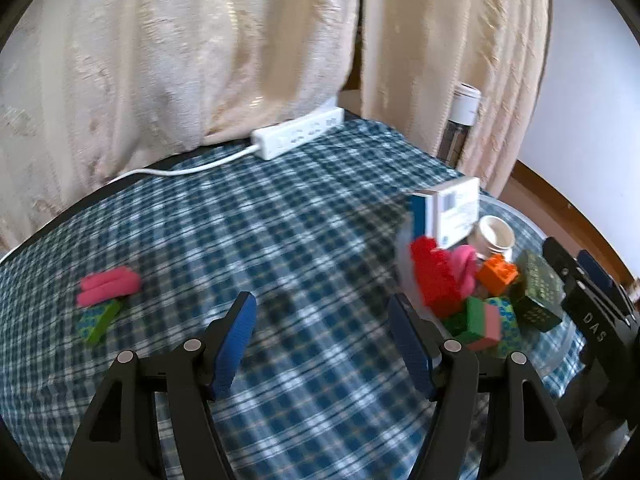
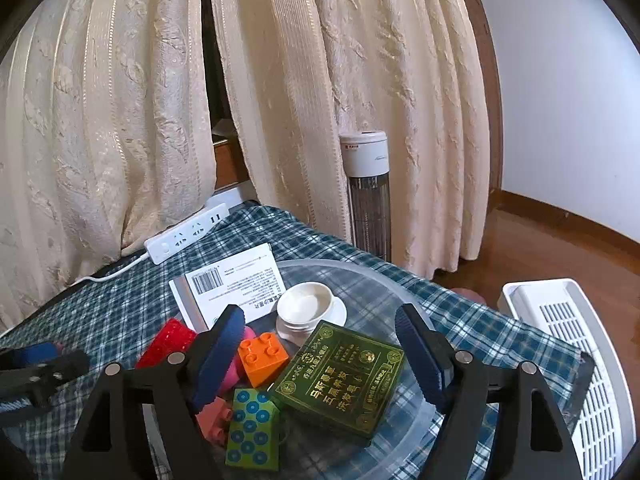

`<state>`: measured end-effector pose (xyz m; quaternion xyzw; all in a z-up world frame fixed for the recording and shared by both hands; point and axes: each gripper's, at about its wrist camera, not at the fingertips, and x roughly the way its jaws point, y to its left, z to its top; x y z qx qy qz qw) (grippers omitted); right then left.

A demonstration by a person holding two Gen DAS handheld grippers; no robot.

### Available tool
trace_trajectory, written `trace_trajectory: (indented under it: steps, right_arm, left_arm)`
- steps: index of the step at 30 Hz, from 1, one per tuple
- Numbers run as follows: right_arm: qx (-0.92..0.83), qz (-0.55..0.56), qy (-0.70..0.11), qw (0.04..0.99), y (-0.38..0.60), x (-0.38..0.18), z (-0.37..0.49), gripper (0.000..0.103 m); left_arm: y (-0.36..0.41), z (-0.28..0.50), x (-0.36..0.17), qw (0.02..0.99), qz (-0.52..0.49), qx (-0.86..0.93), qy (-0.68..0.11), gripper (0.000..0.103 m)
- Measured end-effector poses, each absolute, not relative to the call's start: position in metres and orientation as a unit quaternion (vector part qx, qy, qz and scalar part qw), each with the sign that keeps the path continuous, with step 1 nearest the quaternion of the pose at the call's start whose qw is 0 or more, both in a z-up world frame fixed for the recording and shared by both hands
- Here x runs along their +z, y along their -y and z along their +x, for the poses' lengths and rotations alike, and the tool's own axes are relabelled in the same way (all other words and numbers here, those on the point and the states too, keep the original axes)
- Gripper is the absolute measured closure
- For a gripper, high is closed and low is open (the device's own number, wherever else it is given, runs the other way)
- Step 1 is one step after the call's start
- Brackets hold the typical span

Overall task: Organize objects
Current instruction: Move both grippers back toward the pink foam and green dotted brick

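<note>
on the checked-cloth counter (image 1: 304, 248), well left of the clear round plastic tray (image 2: 400, 284), lie a pink ribbed soft piece (image 1: 109, 283) and a green dotted plastic block (image 1: 97, 320): light, stiff block, best pinched across its flat sides. left gripper (image 1: 322, 334) and right gripper (image 2: 320, 322) fingers both stand wide apart, holding nothing.
</note>
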<state>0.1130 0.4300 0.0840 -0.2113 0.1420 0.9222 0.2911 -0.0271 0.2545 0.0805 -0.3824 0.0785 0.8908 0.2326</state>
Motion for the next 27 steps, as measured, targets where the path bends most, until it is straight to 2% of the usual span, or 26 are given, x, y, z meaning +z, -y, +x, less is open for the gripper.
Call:
trace_trajectory:
  steps: [10, 16, 27]
  right_arm:
    - [0.928, -0.199, -0.118, 0.291, -0.404, 0.097, 0.109, 0.021]
    - [0.942, -0.193, -0.112, 0.25, -0.378, 0.111, 0.1, 0.018]
    - [0.956, -0.231, -0.111, 0.145, -0.323, 0.108, 0.074, 0.018]
  left_arm:
    - [-0.185, -0.043, 0.072, 0.165, -0.394, 0.903, -0.048, 0.033]
    - [-0.151, -0.053, 0.067, 0.128, -0.398, 0.908, -0.038, 0.033]
    - [-0.1, -0.076, 0.047, 0.071, -0.414, 0.907, -0.039, 0.033]
